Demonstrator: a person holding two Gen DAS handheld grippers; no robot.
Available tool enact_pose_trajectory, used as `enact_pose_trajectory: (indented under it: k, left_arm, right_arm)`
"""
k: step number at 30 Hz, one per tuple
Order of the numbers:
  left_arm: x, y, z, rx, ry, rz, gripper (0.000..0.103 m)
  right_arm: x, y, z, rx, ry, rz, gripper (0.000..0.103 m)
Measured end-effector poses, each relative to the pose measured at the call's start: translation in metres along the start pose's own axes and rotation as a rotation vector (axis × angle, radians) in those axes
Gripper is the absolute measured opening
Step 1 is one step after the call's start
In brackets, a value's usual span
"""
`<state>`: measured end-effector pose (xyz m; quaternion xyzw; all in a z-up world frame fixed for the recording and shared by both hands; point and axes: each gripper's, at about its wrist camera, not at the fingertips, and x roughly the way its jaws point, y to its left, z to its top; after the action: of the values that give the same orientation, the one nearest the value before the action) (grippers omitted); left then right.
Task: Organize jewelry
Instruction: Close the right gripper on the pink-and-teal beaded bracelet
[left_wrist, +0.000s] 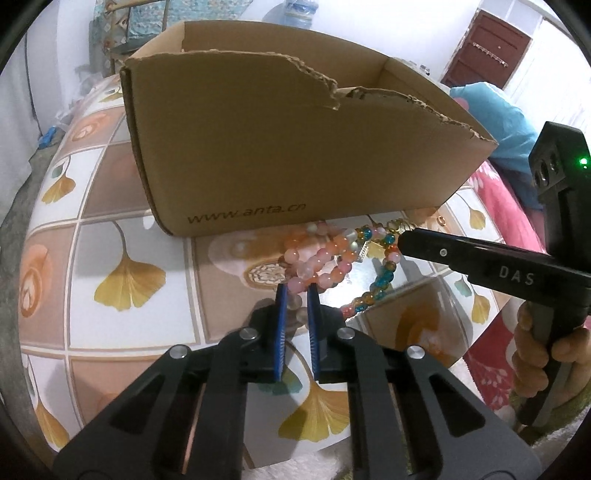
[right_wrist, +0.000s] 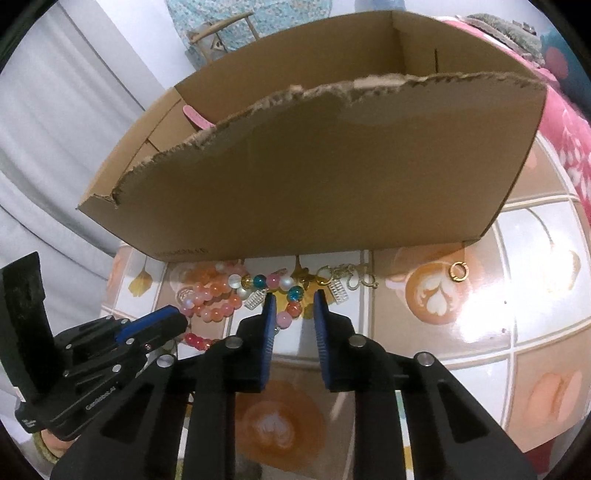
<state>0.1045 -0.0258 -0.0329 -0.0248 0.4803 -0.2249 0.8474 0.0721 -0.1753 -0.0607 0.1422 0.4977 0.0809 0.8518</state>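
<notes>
Left gripper (left_wrist: 297, 291) fingers clamped on pink bead bracelet (left_wrist: 317, 258); right gripper (right_wrist: 294, 301) fingers apart over multicolour bracelet (right_wrist: 284, 295).

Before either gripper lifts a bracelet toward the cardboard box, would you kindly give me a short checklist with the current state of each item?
1. Left gripper has the pink-orange bead bracelet between its fingers: ok, beads sit in the gap; firm clamp: cannot tell.
2. Right gripper straddles the multicoloured bead bracelet: ok, but fingers not closed on it.
3. Bracelets separate from each other: not ok, they lie bunched together.
4. Cardboard box open on top: ok.
5. Room inside the box: cannot tell, only a pink item shows.
6. Small gold ring clear of the grasp: ok.
</notes>
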Motion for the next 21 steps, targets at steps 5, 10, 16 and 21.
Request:
enact_pose_trajectory:
  k: [5, 10, 16, 21]
  left_arm:
    - [0.0, 0.003, 0.0, 0.003, -0.003, 0.001, 0.01]
    - [-0.001, 0.003, -0.001, 0.009, -0.006, 0.005, 0.01]
    - [0.0, -0.001, -0.003, 0.032, -0.021, 0.026, 0.01]
    - [-0.006, -0.008, -0.005, 0.089, -0.072, 0.081, 0.007]
  right_arm:
    - [0.006, 0.004, 0.001, -0.014, 0.006, -0.021, 0.016]
    - [0.011, 0.011, 0.002, -0.032, 0.011, -0.029, 0.011]
    - [0.014, 0.022, 0.002, -0.093, 0.009, -0.077, 0.008]
    - [0.003, 0.033, 0.0, -0.126, -0.041, -0.086, 0.001]
